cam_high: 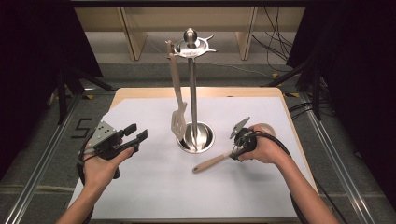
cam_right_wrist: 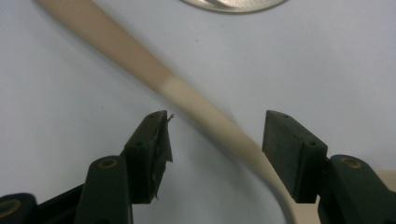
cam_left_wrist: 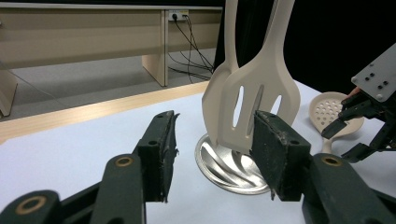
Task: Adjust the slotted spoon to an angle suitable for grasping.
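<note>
While both tools gape, right tool (cam_right_wrist: 215, 154) straddles smooth beige skimmer handle (cam_right_wrist: 187, 100), touching nothing.

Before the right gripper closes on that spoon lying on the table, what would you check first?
1. Right gripper open: ok.
2. Spoon handle between its jaws: ok, it passes through the gap.
3. Jaws low enough to grip: cannot tell.
4. Spoon clear of the rack base: ok, apart.
5. Left gripper out of the way: ok, open, on the far side of the rack.
6. Free hook on the rack top: ok; the spatula hangs on another.
</note>
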{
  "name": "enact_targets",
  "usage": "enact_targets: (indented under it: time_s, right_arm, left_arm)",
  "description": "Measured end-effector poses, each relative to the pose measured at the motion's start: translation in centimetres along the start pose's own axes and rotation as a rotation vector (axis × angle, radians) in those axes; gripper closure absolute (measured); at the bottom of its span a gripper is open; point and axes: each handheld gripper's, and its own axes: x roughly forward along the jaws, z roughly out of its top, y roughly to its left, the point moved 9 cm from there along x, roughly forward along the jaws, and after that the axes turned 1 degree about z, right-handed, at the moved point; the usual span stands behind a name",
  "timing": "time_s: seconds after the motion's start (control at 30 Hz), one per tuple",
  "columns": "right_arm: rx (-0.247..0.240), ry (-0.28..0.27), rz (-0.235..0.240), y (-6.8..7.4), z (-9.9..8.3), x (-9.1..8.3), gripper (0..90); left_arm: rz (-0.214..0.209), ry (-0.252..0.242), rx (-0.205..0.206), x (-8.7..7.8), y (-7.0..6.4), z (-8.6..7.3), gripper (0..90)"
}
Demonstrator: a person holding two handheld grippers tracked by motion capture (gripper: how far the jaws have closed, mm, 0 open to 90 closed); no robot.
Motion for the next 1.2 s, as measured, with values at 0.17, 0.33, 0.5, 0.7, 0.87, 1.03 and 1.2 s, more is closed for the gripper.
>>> enact_targets:
  time_s: [0.17, 0.33, 0.5, 0.7, 0.87, 1.03, 1.2]
  right_arm:
    - [-0.048, 0.015, 0.005, 0.0, 0.4, 0.6, 40.7]
    - [-0.070, 0.040, 0.016, 0.0, 0.3, 1.3, 39.5]
    - [-0.090, 0.076, 0.012, 0.0, -0.1, 1.9, 38.4]
    - [-0.094, 0.080, 0.021, -0.1, -0.1, 2.1, 41.0]
    - [-0.115, 0.130, -0.013, -0.1, -0.2, 1.8, 51.3]
    - [-0.141, 0.212, -0.027, 0.4, -0.4, 1.6, 56.7]
    - [-0.160, 0.275, -0.021, 1.0, -0.9, 1.3, 61.6]
  left_arm:
    - [-0.005, 0.006, 0.004, 0.1, 0.0, -0.2, 49.1]
    - [-0.013, 0.001, 0.001, 0.3, -0.1, -0.2, 49.1]
    - [-0.009, 0.012, -0.006, 0.2, -0.1, -0.4, 49.1]
    - [-0.022, 0.006, -0.004, 0.4, -0.1, -0.4, 49.2]
    - [-0.011, 0.024, -0.007, 0.3, -0.1, -0.7, 49.2]
    - [-0.011, 0.025, -0.007, 0.3, 0.0, -0.7, 49.2]
    - [-0.016, 0.026, -0.007, 0.3, -0.1, -0.8, 49.2]
